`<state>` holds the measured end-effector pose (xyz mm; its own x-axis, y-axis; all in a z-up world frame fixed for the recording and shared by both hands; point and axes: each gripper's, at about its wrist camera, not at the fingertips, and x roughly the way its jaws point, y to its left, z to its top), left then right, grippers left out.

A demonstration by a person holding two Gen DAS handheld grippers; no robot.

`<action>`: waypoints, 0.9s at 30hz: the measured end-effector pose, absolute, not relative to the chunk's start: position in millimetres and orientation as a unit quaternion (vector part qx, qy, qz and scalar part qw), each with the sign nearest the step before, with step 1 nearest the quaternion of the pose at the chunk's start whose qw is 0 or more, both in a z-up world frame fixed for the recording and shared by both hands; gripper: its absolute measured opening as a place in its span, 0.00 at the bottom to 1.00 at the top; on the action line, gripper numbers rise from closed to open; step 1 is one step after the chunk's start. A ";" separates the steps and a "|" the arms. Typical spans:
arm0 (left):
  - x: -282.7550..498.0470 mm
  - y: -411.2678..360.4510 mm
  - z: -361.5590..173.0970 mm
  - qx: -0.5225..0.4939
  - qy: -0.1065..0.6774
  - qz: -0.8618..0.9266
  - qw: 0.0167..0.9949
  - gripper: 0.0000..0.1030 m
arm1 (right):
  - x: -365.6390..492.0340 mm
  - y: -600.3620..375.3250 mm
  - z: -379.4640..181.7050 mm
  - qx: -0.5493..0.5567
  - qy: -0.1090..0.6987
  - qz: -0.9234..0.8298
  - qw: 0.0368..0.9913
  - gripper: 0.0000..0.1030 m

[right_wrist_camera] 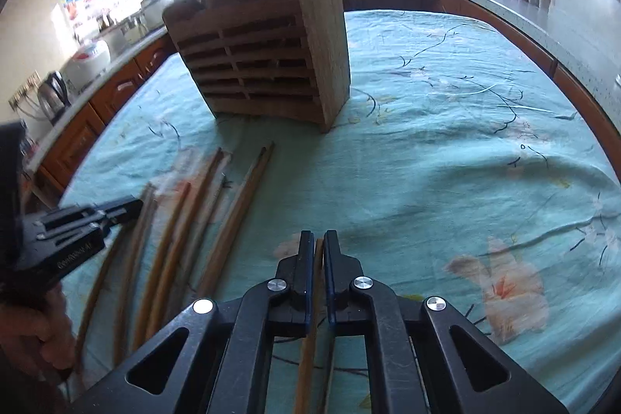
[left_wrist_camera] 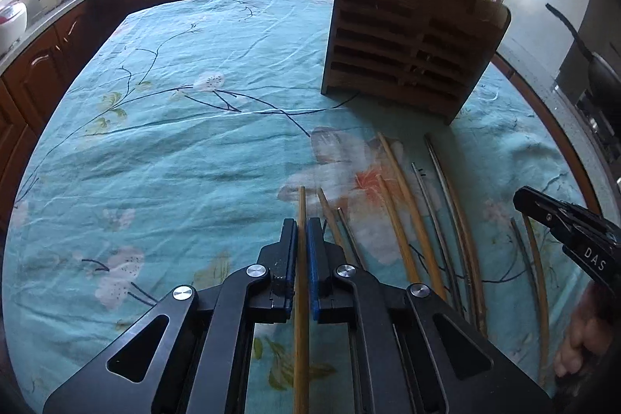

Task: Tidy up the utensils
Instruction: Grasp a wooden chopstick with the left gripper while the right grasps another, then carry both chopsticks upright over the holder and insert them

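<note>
A thin wooden chopstick [left_wrist_camera: 301,204] is clamped in the left tongs [left_wrist_camera: 302,231], another [right_wrist_camera: 317,258] in the right tongs [right_wrist_camera: 318,243]; insertion into the slatted wooden holder [left_wrist_camera: 403,37] likely follows.

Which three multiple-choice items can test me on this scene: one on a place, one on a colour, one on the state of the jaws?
1. Where does the wooden utensil rack stand?
A. on the tablecloth, beyond the loose chopsticks
B. on the kitchen counter
C. on the floor

2. What is the main colour of the tablecloth?
A. red
B. turquoise
C. white

3. What does the left gripper hold?
A. nothing, jaws wide open
B. a spoon
C. a wooden chopstick

Answers:
1. A: the rack sits on the cloth behind the chopsticks.
2. B: the cloth is turquoise with flower prints.
3. C: the jaws close on a chopstick running between them.
</note>
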<state>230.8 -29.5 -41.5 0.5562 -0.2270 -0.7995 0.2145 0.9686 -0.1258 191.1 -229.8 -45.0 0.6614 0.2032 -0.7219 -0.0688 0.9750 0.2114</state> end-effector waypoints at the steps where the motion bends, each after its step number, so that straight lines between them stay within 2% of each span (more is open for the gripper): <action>1: 227.2 -25.8 -36.9 -0.017 0.451 -0.129 0.883 0.04 | 187.1 -230.7 -39.0 0.091 0.397 0.079 0.910 0.04; 17: 177.6 4.1 83.3 -0.085 0.338 -0.193 0.917 0.04 | 139.9 -247.5 76.0 0.151 0.259 0.120 0.946 0.04; 27: 174.3 10.9 117.9 -0.091 0.297 -0.197 0.930 0.04 | 136.9 -258.5 115.4 0.157 0.203 0.111 0.960 0.04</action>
